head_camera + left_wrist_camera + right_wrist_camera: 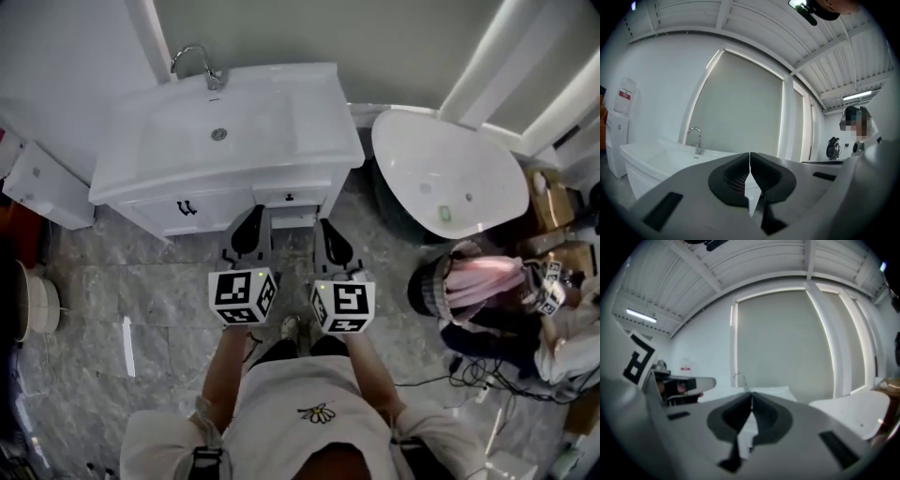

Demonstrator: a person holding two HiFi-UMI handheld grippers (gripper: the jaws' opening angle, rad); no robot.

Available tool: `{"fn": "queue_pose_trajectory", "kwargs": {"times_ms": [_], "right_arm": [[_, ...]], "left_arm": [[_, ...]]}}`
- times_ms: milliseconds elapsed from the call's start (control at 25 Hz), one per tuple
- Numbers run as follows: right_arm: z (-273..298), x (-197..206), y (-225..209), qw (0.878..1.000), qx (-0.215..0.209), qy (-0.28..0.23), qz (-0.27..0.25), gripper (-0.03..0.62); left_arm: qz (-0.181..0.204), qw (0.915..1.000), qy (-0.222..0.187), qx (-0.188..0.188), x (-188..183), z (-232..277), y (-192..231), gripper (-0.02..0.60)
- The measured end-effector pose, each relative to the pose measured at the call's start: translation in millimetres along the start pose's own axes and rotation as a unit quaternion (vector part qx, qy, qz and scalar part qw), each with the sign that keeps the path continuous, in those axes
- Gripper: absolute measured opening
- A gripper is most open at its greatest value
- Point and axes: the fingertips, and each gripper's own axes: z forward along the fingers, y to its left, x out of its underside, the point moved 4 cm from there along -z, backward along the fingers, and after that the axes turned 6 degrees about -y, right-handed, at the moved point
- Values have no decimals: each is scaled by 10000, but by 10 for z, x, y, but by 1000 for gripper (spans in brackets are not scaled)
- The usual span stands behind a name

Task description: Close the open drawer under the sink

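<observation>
In the head view, a white cabinet (47,187) is standing at 9 o'clock, and the sink (309,103) with its faucet (199,64) is sitting at 12 o'clock. The left gripper (253,214) is pointing toward 12 o'clock, at the front under the sink. In its own view its jaws are staying closed, pad against pad, and are gripping nothing (750,154); the faucet (696,139) is showing at 10 o'clock behind them. The drawer (305,196) is lying under the sink edge, between the two grippers and just at 12 o'clock of them; I cannot tell if it is sticking out. The right gripper (323,223) is pointing the same way, just beside the left one, and its jaws are also pressing together empty (751,394). A white tub (403,141) is standing at 2 o'clock, and another person (487,291) is crouching at 3 o'clock.
</observation>
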Motion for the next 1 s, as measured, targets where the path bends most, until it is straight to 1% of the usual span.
{"fn": "queue_pose_trajectory", "kwargs": {"times_ms": [120, 240, 280, 360, 440, 520, 680, 880, 1000], "right_arm": [[-183, -97, 124, 9998, -184, -63, -100, 29], [-296, -152, 237, 9988, -421, -138, -202, 29], [-331, -154, 262, 9985, -468, -148, -252, 29], [-398, -138, 292, 9980, -519, -144, -343, 29], [-445, -119, 305, 9977, -528, -157, -394, 29], [-475, -101, 316, 9977, -523, -170, -390, 29], [-542, -122, 319, 9978, -507, -242, -340, 29], [-585, -229, 305, 9970, -430, -536, -344, 29], [-573, -208, 318, 9974, -426, -511, -290, 29]], "left_arm": [[146, 9995, -246, 121, -104, -308, -163, 25], [347, 9985, -370, 182, -105, -544, -255, 22], [346, 9986, -380, 153, -95, -606, -269, 21], [222, 9989, -407, 20, -86, -701, -280, 21], [192, 9987, -460, -116, -95, -752, -287, 21], [267, 9983, -481, -178, -100, -773, -301, 21], [262, 9982, -489, -212, -112, -796, -344, 21], [491, 9971, -541, -209, -144, -759, -370, 21], [472, 9971, -555, -238, -147, -772, -357, 21]]}}
